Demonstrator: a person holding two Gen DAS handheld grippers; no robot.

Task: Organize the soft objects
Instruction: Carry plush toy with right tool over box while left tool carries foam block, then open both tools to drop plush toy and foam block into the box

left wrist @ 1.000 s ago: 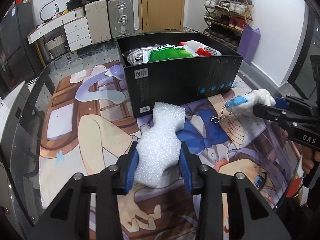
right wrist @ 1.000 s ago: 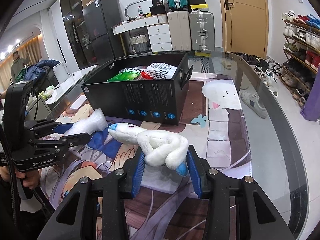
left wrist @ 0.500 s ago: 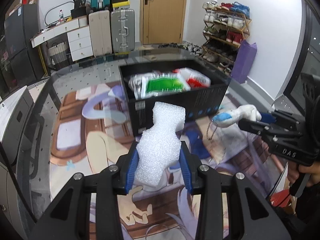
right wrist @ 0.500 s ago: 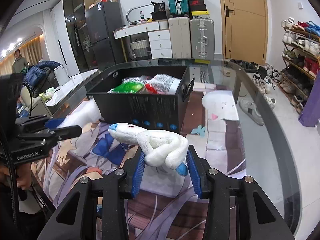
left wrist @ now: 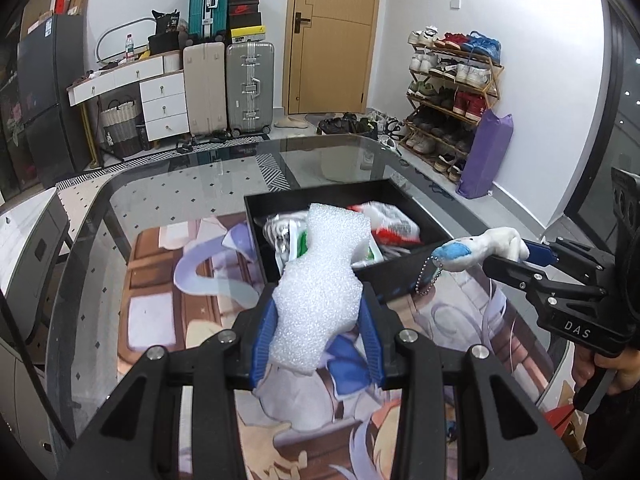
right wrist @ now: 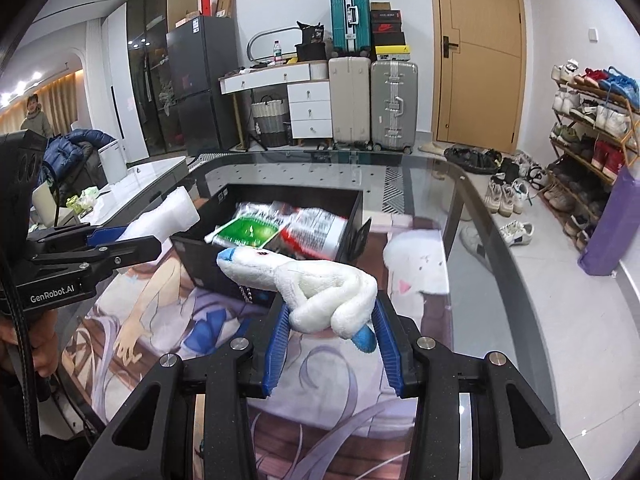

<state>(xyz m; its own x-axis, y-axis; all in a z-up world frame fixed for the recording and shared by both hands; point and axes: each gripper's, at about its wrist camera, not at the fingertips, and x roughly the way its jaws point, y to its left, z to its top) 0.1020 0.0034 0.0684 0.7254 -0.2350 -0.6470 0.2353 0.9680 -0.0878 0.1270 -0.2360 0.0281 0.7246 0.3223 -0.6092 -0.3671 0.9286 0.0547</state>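
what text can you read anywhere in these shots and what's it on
"GenRobot.AI": side of the left gripper, right wrist view.
"DAS": side of the right gripper, left wrist view.
Print on the packets in the black box: blurred, unreadable.
Shoe box and fridge labels: too small.

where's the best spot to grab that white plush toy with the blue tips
Grip the white plush toy with blue tips across its thick coiled body, as the right hand-held gripper does now, coming from behind. That bunched part is widest and fills the jaws; the slim blue-nosed head and dangling metal bead chain offer little to pinch.
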